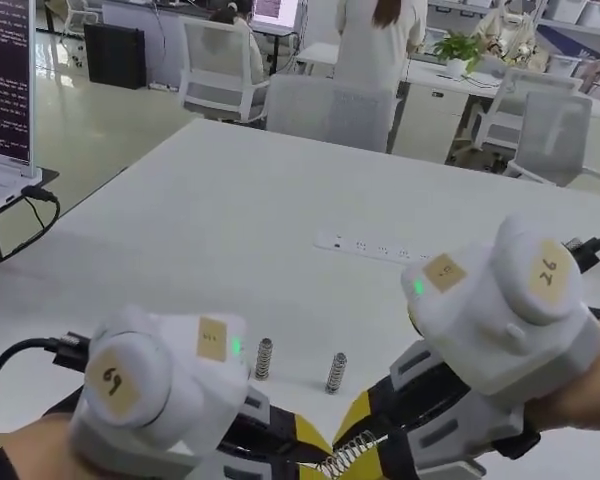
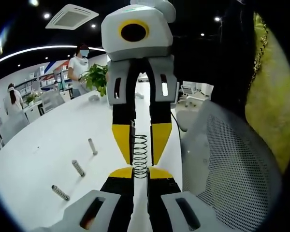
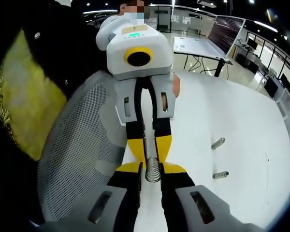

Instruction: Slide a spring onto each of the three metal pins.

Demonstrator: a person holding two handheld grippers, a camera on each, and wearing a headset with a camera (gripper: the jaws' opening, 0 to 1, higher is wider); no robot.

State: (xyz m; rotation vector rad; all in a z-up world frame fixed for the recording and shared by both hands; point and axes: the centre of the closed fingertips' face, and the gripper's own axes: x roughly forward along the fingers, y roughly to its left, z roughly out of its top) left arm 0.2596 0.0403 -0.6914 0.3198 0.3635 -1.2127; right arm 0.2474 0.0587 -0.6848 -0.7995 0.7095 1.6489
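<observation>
A loose wire spring [image 1: 345,455] hangs between my two grippers, which face each other tip to tip above the near table edge. My right gripper [image 3: 152,172] is shut on the spring [image 3: 152,169]. My left gripper [image 2: 140,176] is closed to a narrow gap on the near end of the spring [image 2: 140,153]. In the left gripper view the right gripper [image 2: 140,162] comes in from above. Two pins with springs on them [image 1: 264,358] [image 1: 336,372] stand upright on the white table [image 1: 280,220] just beyond the grippers. A third pin [image 2: 92,146] looks smooth.
A white power strip [image 1: 372,248] lies further back on the table. A mesh chair [image 2: 232,159] stands close behind the grippers. Beyond the table's far edge are office chairs [image 1: 330,110], a standing person [image 1: 375,40] and a potted plant [image 1: 460,48]. A laptop [image 1: 5,90] is at far left.
</observation>
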